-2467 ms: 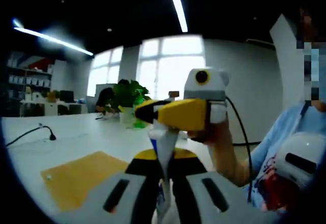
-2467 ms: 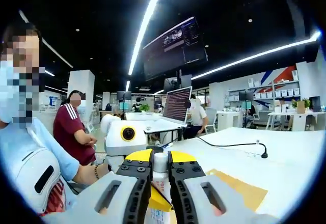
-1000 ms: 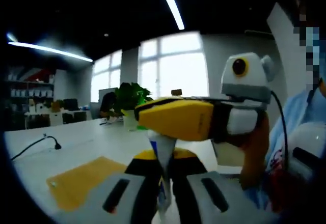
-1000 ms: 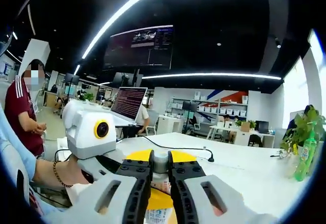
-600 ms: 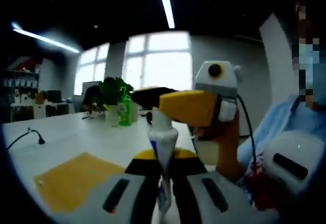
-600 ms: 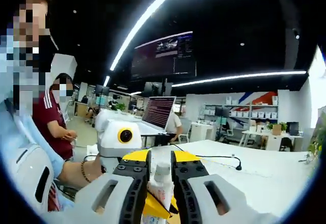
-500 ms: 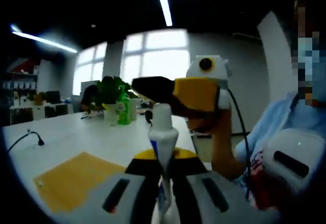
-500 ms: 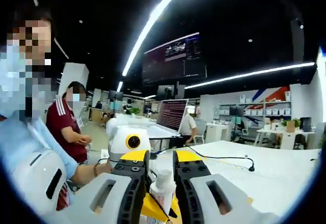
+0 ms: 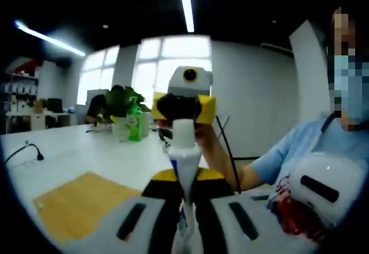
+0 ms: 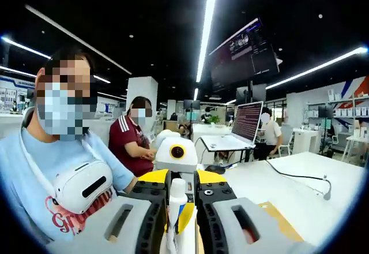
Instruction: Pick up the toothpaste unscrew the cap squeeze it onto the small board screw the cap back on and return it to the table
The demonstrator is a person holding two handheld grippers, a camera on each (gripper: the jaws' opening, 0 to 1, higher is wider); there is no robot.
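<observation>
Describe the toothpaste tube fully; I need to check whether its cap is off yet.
The toothpaste tube stands upright, clamped low between the left tool's jaws. It is white plastic with blue print, narrowing to a white cap that looks still on. The right tool faces it just behind the cap; contact is unclear.

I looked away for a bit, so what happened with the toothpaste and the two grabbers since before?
The right gripper let go of the cap and drew back; its jaws now stand open on either side of it. The left gripper stays clamped on the toothpaste tube, upright, cap on. The small board lies on the table as before.
</observation>
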